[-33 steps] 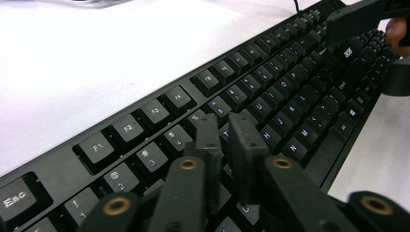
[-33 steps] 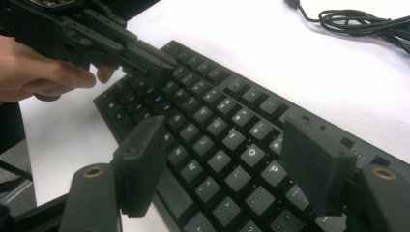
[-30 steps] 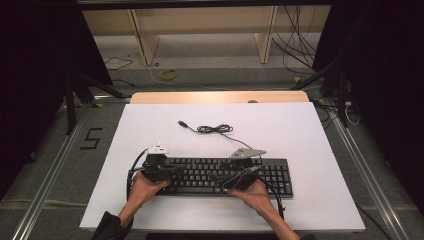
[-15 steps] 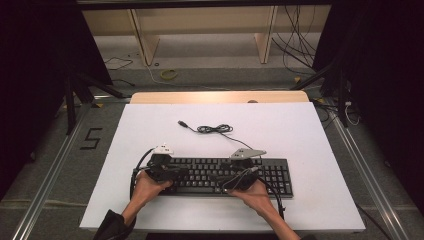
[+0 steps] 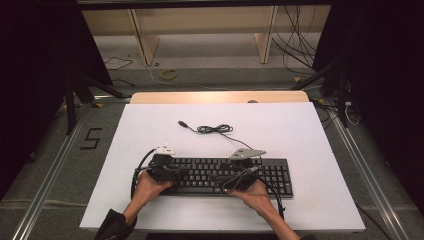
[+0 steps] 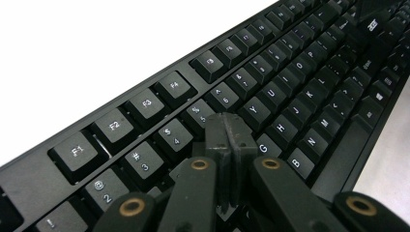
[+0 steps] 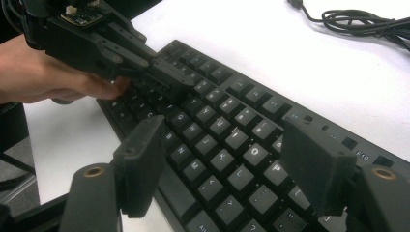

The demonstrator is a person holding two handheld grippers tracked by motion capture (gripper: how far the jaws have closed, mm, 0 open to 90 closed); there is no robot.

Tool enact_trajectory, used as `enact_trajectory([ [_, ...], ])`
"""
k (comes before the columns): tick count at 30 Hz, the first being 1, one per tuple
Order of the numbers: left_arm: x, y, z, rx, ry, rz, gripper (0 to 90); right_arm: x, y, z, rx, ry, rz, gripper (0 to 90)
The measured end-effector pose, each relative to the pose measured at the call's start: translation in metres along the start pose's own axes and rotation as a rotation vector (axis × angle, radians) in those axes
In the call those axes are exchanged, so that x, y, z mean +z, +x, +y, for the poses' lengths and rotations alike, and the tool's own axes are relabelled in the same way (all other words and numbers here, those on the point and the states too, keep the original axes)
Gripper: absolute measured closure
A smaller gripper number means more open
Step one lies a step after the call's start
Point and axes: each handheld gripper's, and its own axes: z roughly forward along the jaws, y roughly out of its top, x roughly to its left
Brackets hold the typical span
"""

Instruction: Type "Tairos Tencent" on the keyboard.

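A: Keyboard (image 5: 225, 173), black, full size. It lies flat on the white table (image 5: 310, 145), near the front edge, long side running across.

B: Noted. Left gripper (image 6: 227, 133)?

A: Jaws pressed together, pad against pad, nothing between them. The closed tip sits low over the keys around R, T and F, close to touching; contact itself I cannot confirm. Seen from the right gripper view, the same left gripper (image 7: 167, 77) reaches in over the left part of the letter block.

B: And the right gripper (image 7: 225, 154)?

A: Jaws spread wide, empty. They hover above the right side of the letter rows, with K, L, O and P visible in the gap.

B: Hands?

A: Left hand (image 5: 150, 187) and right hand (image 5: 252, 192) both at the keyboard's near edge, one gripper each.

B: Anything else on the table?

A: The keyboard's cable (image 5: 212, 129), loosely coiled behind it, its plug lying free on the white surface.
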Motion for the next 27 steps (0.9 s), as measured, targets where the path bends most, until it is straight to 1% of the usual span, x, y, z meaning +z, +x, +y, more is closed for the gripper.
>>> enact_trajectory([
  [4,0.0,-0.001,0.0,0.002,0.001,0.003,89.1,0.0,-0.001,0.0,0.0,0.0,-0.006,33.8],
  [6,-0.002,0.0,0.0,-0.008,-0.005,0.004,88.9,0.0,-0.001,0.0,0.001,-0.001,-0.01,33.8],
  [7,-0.003,0.0,0.001,-0.018,-0.01,0.001,84.8,0.0,-0.002,0.0,0.001,-0.001,-0.011,33.8],
  [8,-0.004,0.0,0.001,-0.026,-0.019,-0.012,81.5,0.0,-0.002,0.0,0.002,-0.003,-0.012,33.8],
  [9,-0.006,0.001,0.002,-0.027,-0.023,-0.016,79.4,0.0,-0.002,0.0,0.0,-0.005,-0.014,33.8],
  [11,-0.01,0.001,0.002,-0.03,-0.04,-0.014,72.8,0.0,-0.003,0.0,0.002,-0.006,-0.016,34.0],
  [13,-0.013,0.001,0.002,-0.042,-0.052,-0.018,65.7,0.001,-0.003,0.0,0.001,-0.004,-0.02,34.1],
  [15,-0.015,0.0,0.002,-0.045,-0.066,-0.017,57.0,0.001,-0.004,0.0,0.001,-0.003,-0.025,34.1],
  [18,-0.018,0.0,0.002,-0.046,-0.085,-0.018,41.5,0.001,-0.005,0.0,-0.001,-0.004,-0.032,34.2],
  [19,-0.018,0.0,0.002,-0.048,-0.094,-0.02,38.4,0.001,-0.005,0.0,-0.003,-0.005,-0.036,34.2],
  [22,-0.022,-0.001,0.002,-0.045,-0.111,-0.026,34.1,0.002,-0.007,0.0,0.003,-0.005,-0.041,34.2],
  [27,-0.027,-0.002,0.0,-0.054,-0.13,-0.032,29.6,0.002,-0.008,0.0,0.007,-0.005,-0.043,34.3],
])
